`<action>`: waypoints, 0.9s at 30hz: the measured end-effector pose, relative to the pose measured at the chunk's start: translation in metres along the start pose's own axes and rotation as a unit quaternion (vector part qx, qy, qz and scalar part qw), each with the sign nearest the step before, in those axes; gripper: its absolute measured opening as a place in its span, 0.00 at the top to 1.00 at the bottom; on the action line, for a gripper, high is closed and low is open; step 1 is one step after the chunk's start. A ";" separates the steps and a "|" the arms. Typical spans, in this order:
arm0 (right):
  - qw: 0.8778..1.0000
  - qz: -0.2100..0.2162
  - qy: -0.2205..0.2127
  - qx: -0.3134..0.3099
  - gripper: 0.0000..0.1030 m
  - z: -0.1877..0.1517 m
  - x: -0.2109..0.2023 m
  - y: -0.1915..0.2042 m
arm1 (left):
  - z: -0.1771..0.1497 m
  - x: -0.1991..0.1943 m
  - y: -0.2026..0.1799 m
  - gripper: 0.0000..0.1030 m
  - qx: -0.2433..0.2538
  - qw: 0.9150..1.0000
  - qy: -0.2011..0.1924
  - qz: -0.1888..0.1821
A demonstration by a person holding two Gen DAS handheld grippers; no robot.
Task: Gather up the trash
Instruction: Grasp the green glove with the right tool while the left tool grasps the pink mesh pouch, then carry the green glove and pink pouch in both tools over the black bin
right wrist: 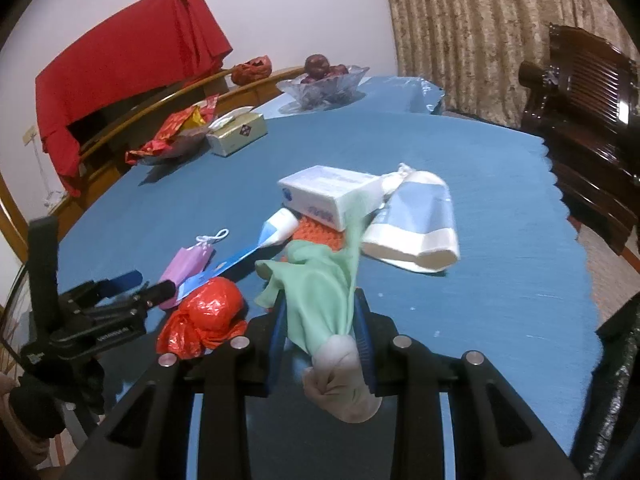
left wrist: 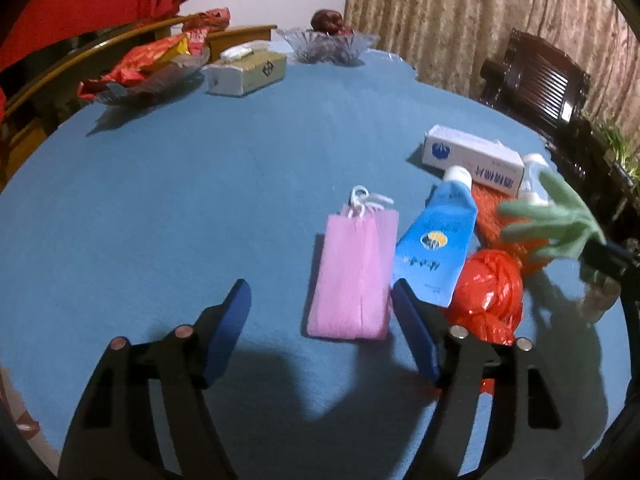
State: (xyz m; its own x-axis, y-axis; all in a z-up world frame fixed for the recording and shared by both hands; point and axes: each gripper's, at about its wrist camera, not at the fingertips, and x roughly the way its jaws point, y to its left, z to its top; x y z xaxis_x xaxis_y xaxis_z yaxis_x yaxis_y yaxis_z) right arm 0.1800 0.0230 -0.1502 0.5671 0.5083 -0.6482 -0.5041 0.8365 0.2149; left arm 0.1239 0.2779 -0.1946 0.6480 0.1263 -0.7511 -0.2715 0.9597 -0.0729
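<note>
Blue tablecloth [left wrist: 200, 184], tissue box [left wrist: 248, 70], glass fruit bowl [left wrist: 328, 46], dark wooden chair [left wrist: 536, 80], curtain [left wrist: 460, 20]

Black hand-held gripper [left wrist: 322, 324], blue pads [left wrist: 230, 328], silver screws

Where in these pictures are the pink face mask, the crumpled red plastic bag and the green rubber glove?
pink face mask [left wrist: 354, 272], left wrist view, middle of its pleated face.
red plastic bag [left wrist: 490, 292], left wrist view, its crumpled bulge.
green rubber glove [right wrist: 320, 288], right wrist view, palm, just ahead of the right claw.
</note>
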 end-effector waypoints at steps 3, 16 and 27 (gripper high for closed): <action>1.000 -0.008 -0.002 0.007 0.69 0.000 -0.003 -0.007 | -0.001 0.005 -0.001 0.65 -0.001 1.000 0.011 -0.016; 0.999 -0.020 -0.026 0.015 0.69 0.006 -0.026 -0.016 | 0.018 -0.037 -0.016 0.82 0.005 0.999 -0.039 -0.022; 0.997 -0.033 -0.062 0.031 0.69 0.011 -0.066 -0.030 | 0.045 -0.088 -0.047 0.82 0.013 0.994 -0.099 -0.044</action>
State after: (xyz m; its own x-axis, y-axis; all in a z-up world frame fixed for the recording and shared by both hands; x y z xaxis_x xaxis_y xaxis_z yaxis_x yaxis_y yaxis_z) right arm 0.1649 -0.0340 -0.1057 0.6750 0.4703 -0.5685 -0.4241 0.8778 0.2227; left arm 0.1121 0.2329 -0.0959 0.7965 0.0858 -0.5986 -0.1904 0.9751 -0.1136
